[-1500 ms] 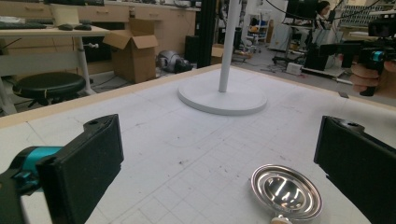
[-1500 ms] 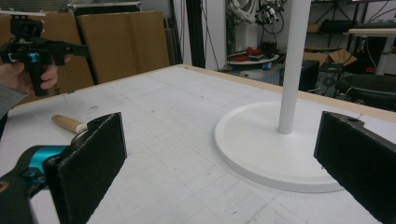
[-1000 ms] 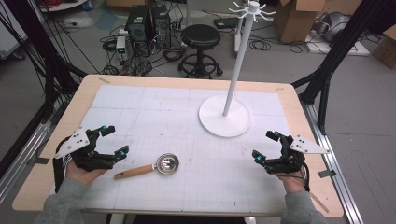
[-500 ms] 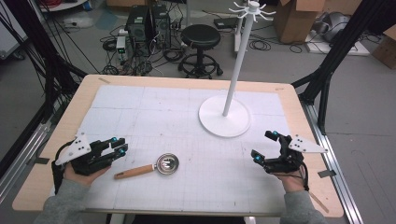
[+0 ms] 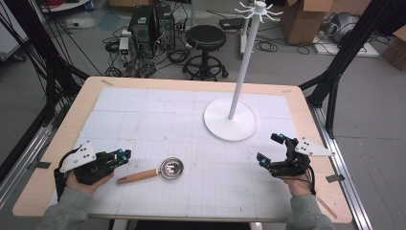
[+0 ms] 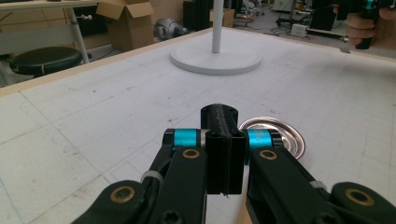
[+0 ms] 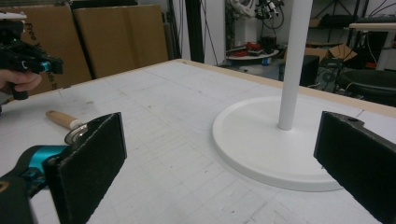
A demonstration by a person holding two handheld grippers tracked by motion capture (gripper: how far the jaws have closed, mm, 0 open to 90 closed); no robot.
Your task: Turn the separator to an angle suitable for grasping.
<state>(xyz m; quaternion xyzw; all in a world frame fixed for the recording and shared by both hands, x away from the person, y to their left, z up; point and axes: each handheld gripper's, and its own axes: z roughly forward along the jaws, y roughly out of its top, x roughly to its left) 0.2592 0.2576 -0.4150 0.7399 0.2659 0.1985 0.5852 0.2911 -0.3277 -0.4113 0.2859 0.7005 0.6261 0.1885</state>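
Note:
A small metal scoop point(image 5: 171, 167) with a wooden handle point(image 5: 139, 176) lies on the white mat near the front. My left gripper point(image 5: 123, 155) hovers just left of the handle's end, pointing toward the scoop. Its jaws have just been closing and now stand pressed together with nothing between them point(image 6: 219, 116). The scoop's bowl point(image 6: 280, 133) lies just beyond them. My right gripper point(image 5: 269, 148) stays at the front right, open, with nothing between its pads point(image 7: 219, 154). From the right gripper view the scoop point(image 7: 77, 133) lies off to the left.
A white stand with a round base point(image 5: 230, 120) and a tall pole topped by hooks point(image 5: 258, 8) rises at the back right of the mat. A stool point(image 5: 206, 38), boxes and cables lie on the floor beyond the table.
The left gripper's jaws have gone from wide open to closed together on nothing, and the hand has shifted slightly. The right gripper and the scoop have not moved.

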